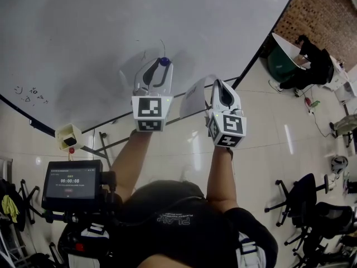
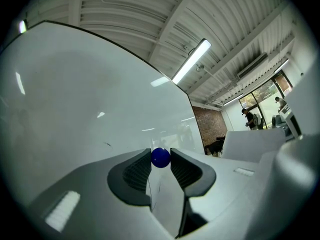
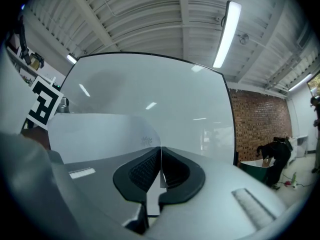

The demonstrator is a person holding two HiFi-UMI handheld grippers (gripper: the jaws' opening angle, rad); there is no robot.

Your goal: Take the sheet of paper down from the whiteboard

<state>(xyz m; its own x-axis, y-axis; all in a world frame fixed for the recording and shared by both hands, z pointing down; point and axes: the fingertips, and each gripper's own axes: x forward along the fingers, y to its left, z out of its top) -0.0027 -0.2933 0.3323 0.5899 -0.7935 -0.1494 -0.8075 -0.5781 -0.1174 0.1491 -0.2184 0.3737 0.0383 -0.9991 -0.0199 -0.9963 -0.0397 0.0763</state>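
Left gripper [image 1: 159, 67] is raised to the lower part of the whiteboard [image 1: 100, 32]. Its jaws are clamped on a blue ball magnet [image 2: 160, 157]. Just right of it, across the whiteboard's bottom edge, the sheet of paper [image 1: 195, 96] is seen bowed. The sheet's right edge is pinched between the closed jaws of the right gripper [image 1: 219, 86]. Contact between magnet and whiteboard cannot be determined.
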